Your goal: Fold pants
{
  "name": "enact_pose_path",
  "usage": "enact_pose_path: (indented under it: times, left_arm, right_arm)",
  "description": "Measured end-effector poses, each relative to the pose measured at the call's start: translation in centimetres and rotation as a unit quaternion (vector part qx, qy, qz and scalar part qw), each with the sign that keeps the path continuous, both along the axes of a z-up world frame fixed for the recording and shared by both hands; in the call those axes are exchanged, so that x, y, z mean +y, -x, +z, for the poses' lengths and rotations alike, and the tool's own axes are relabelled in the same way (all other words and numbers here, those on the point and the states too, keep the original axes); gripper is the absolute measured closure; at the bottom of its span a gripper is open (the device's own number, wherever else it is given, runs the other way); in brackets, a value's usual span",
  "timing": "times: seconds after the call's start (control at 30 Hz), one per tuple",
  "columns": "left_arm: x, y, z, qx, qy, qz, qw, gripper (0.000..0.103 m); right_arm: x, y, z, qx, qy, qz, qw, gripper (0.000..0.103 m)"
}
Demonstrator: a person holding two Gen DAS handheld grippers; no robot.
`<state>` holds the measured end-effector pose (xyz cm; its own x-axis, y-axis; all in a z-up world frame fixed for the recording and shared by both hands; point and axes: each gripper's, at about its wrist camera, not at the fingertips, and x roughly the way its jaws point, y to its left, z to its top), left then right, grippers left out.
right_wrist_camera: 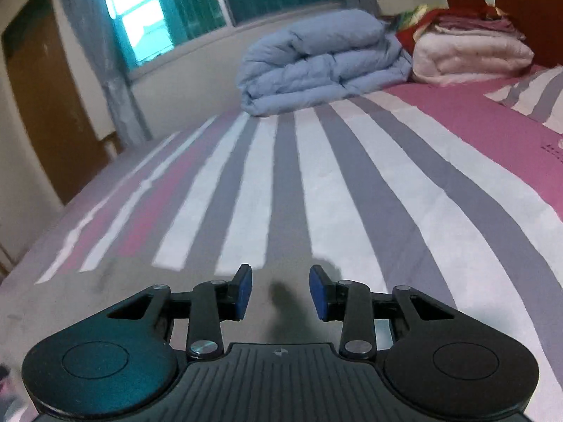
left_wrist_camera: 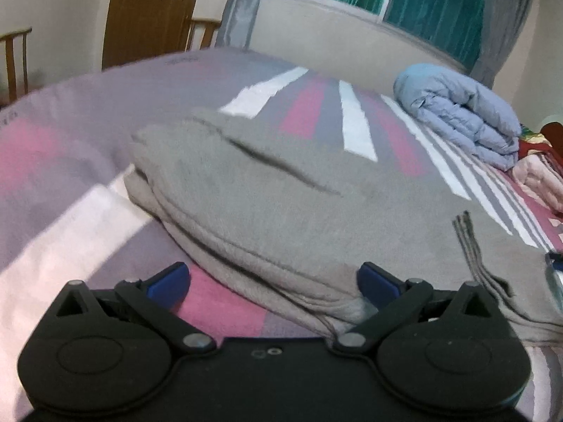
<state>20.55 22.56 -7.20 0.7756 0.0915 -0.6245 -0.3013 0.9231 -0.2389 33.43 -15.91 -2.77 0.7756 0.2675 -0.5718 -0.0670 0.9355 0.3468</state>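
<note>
The grey pants (left_wrist_camera: 281, 197) lie folded in a thick stack on the striped bed sheet (left_wrist_camera: 70, 161), with a ribbed grey strip (left_wrist_camera: 469, 246) sticking up at their right end. My left gripper (left_wrist_camera: 274, 281) is open wide, low at the near edge of the stack, and the folded hem lies between its blue pads (left_wrist_camera: 169, 281) without being pinched. In the right wrist view my right gripper (right_wrist_camera: 281, 292) hovers over the bed with its jaws partly apart and nothing between them. Grey pants fabric (right_wrist_camera: 105, 292) shows under its left finger.
A folded blue duvet (right_wrist_camera: 316, 66) sits at the far side of the bed, beside folded white and red bedding (right_wrist_camera: 468, 56) and a striped pillow (right_wrist_camera: 535, 95). Beyond the bed are a window with grey curtains (right_wrist_camera: 105, 70), a wooden door (left_wrist_camera: 151, 10) and chairs (left_wrist_camera: 16, 59).
</note>
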Motion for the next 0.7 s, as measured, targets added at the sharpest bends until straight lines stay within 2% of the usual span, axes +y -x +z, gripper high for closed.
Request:
enact_pose_path:
  times: [0.07,0.13,0.17,0.23,0.27,0.3,0.33,0.43,0.53,0.63,0.7]
  left_arm:
    - [0.0,-0.3,-0.5,0.004,0.009,0.005,0.9999,0.006]
    - [0.4,-0.2,-0.5,-0.003,0.023,0.01,0.9997,0.006]
    - [0.7,0.2,-0.4,-0.014,0.029,0.013,0.9994,0.006]
    - [2.0,1.1,-0.2,-0.036,0.045,0.031,0.9979,0.007]
    - [2.9,1.4,-0.2,-0.045,0.06,0.039,0.9964,0.008]
    - [3.8,1.7,-0.2,-0.055,0.08,0.044,0.9943,0.01]
    - [4.9,1.9,-0.3,-0.063,0.106,0.055,0.9908,0.011]
    - [7.6,1.8,-0.9,-0.077,0.186,0.07,0.977,0.012]
    - [9.9,1.1,-1.9,-0.089,0.263,0.067,0.9583,0.007]
    - [11.4,0.0,-2.7,-0.093,0.301,0.06,0.9471,0.006]
    - [12.2,-0.8,-3.2,-0.097,0.313,0.059,0.9429,0.006]
  right_arm:
    - [1.1,-3.6,-2.6,0.072,0.016,0.02,0.997,0.067]
    - [1.1,-4.0,-2.6,0.077,0.019,0.027,0.996,0.066]
    - [0.9,-3.3,-1.7,0.065,0.011,0.026,0.998,0.066]
    - [-0.5,0.2,-0.2,-0.003,-0.032,0.034,0.999,0.064]
    - [-1.0,2.5,0.2,-0.031,-0.037,0.032,0.998,0.058]
    - [-1.2,4.5,0.4,-0.05,-0.034,0.031,0.998,0.042]
    - [-1.4,6.6,0.4,-0.071,-0.031,0.033,0.996,0.035]
    - [-2.0,11.4,-0.4,-0.091,-0.031,0.012,0.995,0.034]
    - [-3.5,12.6,-0.3,-0.089,-0.073,-0.033,0.993,0.034]
    - [-4.2,12.6,0.3,-0.079,-0.078,-0.058,0.992,0.034]
    - [-4.2,12.8,0.6,-0.077,-0.072,-0.061,0.993,0.034]
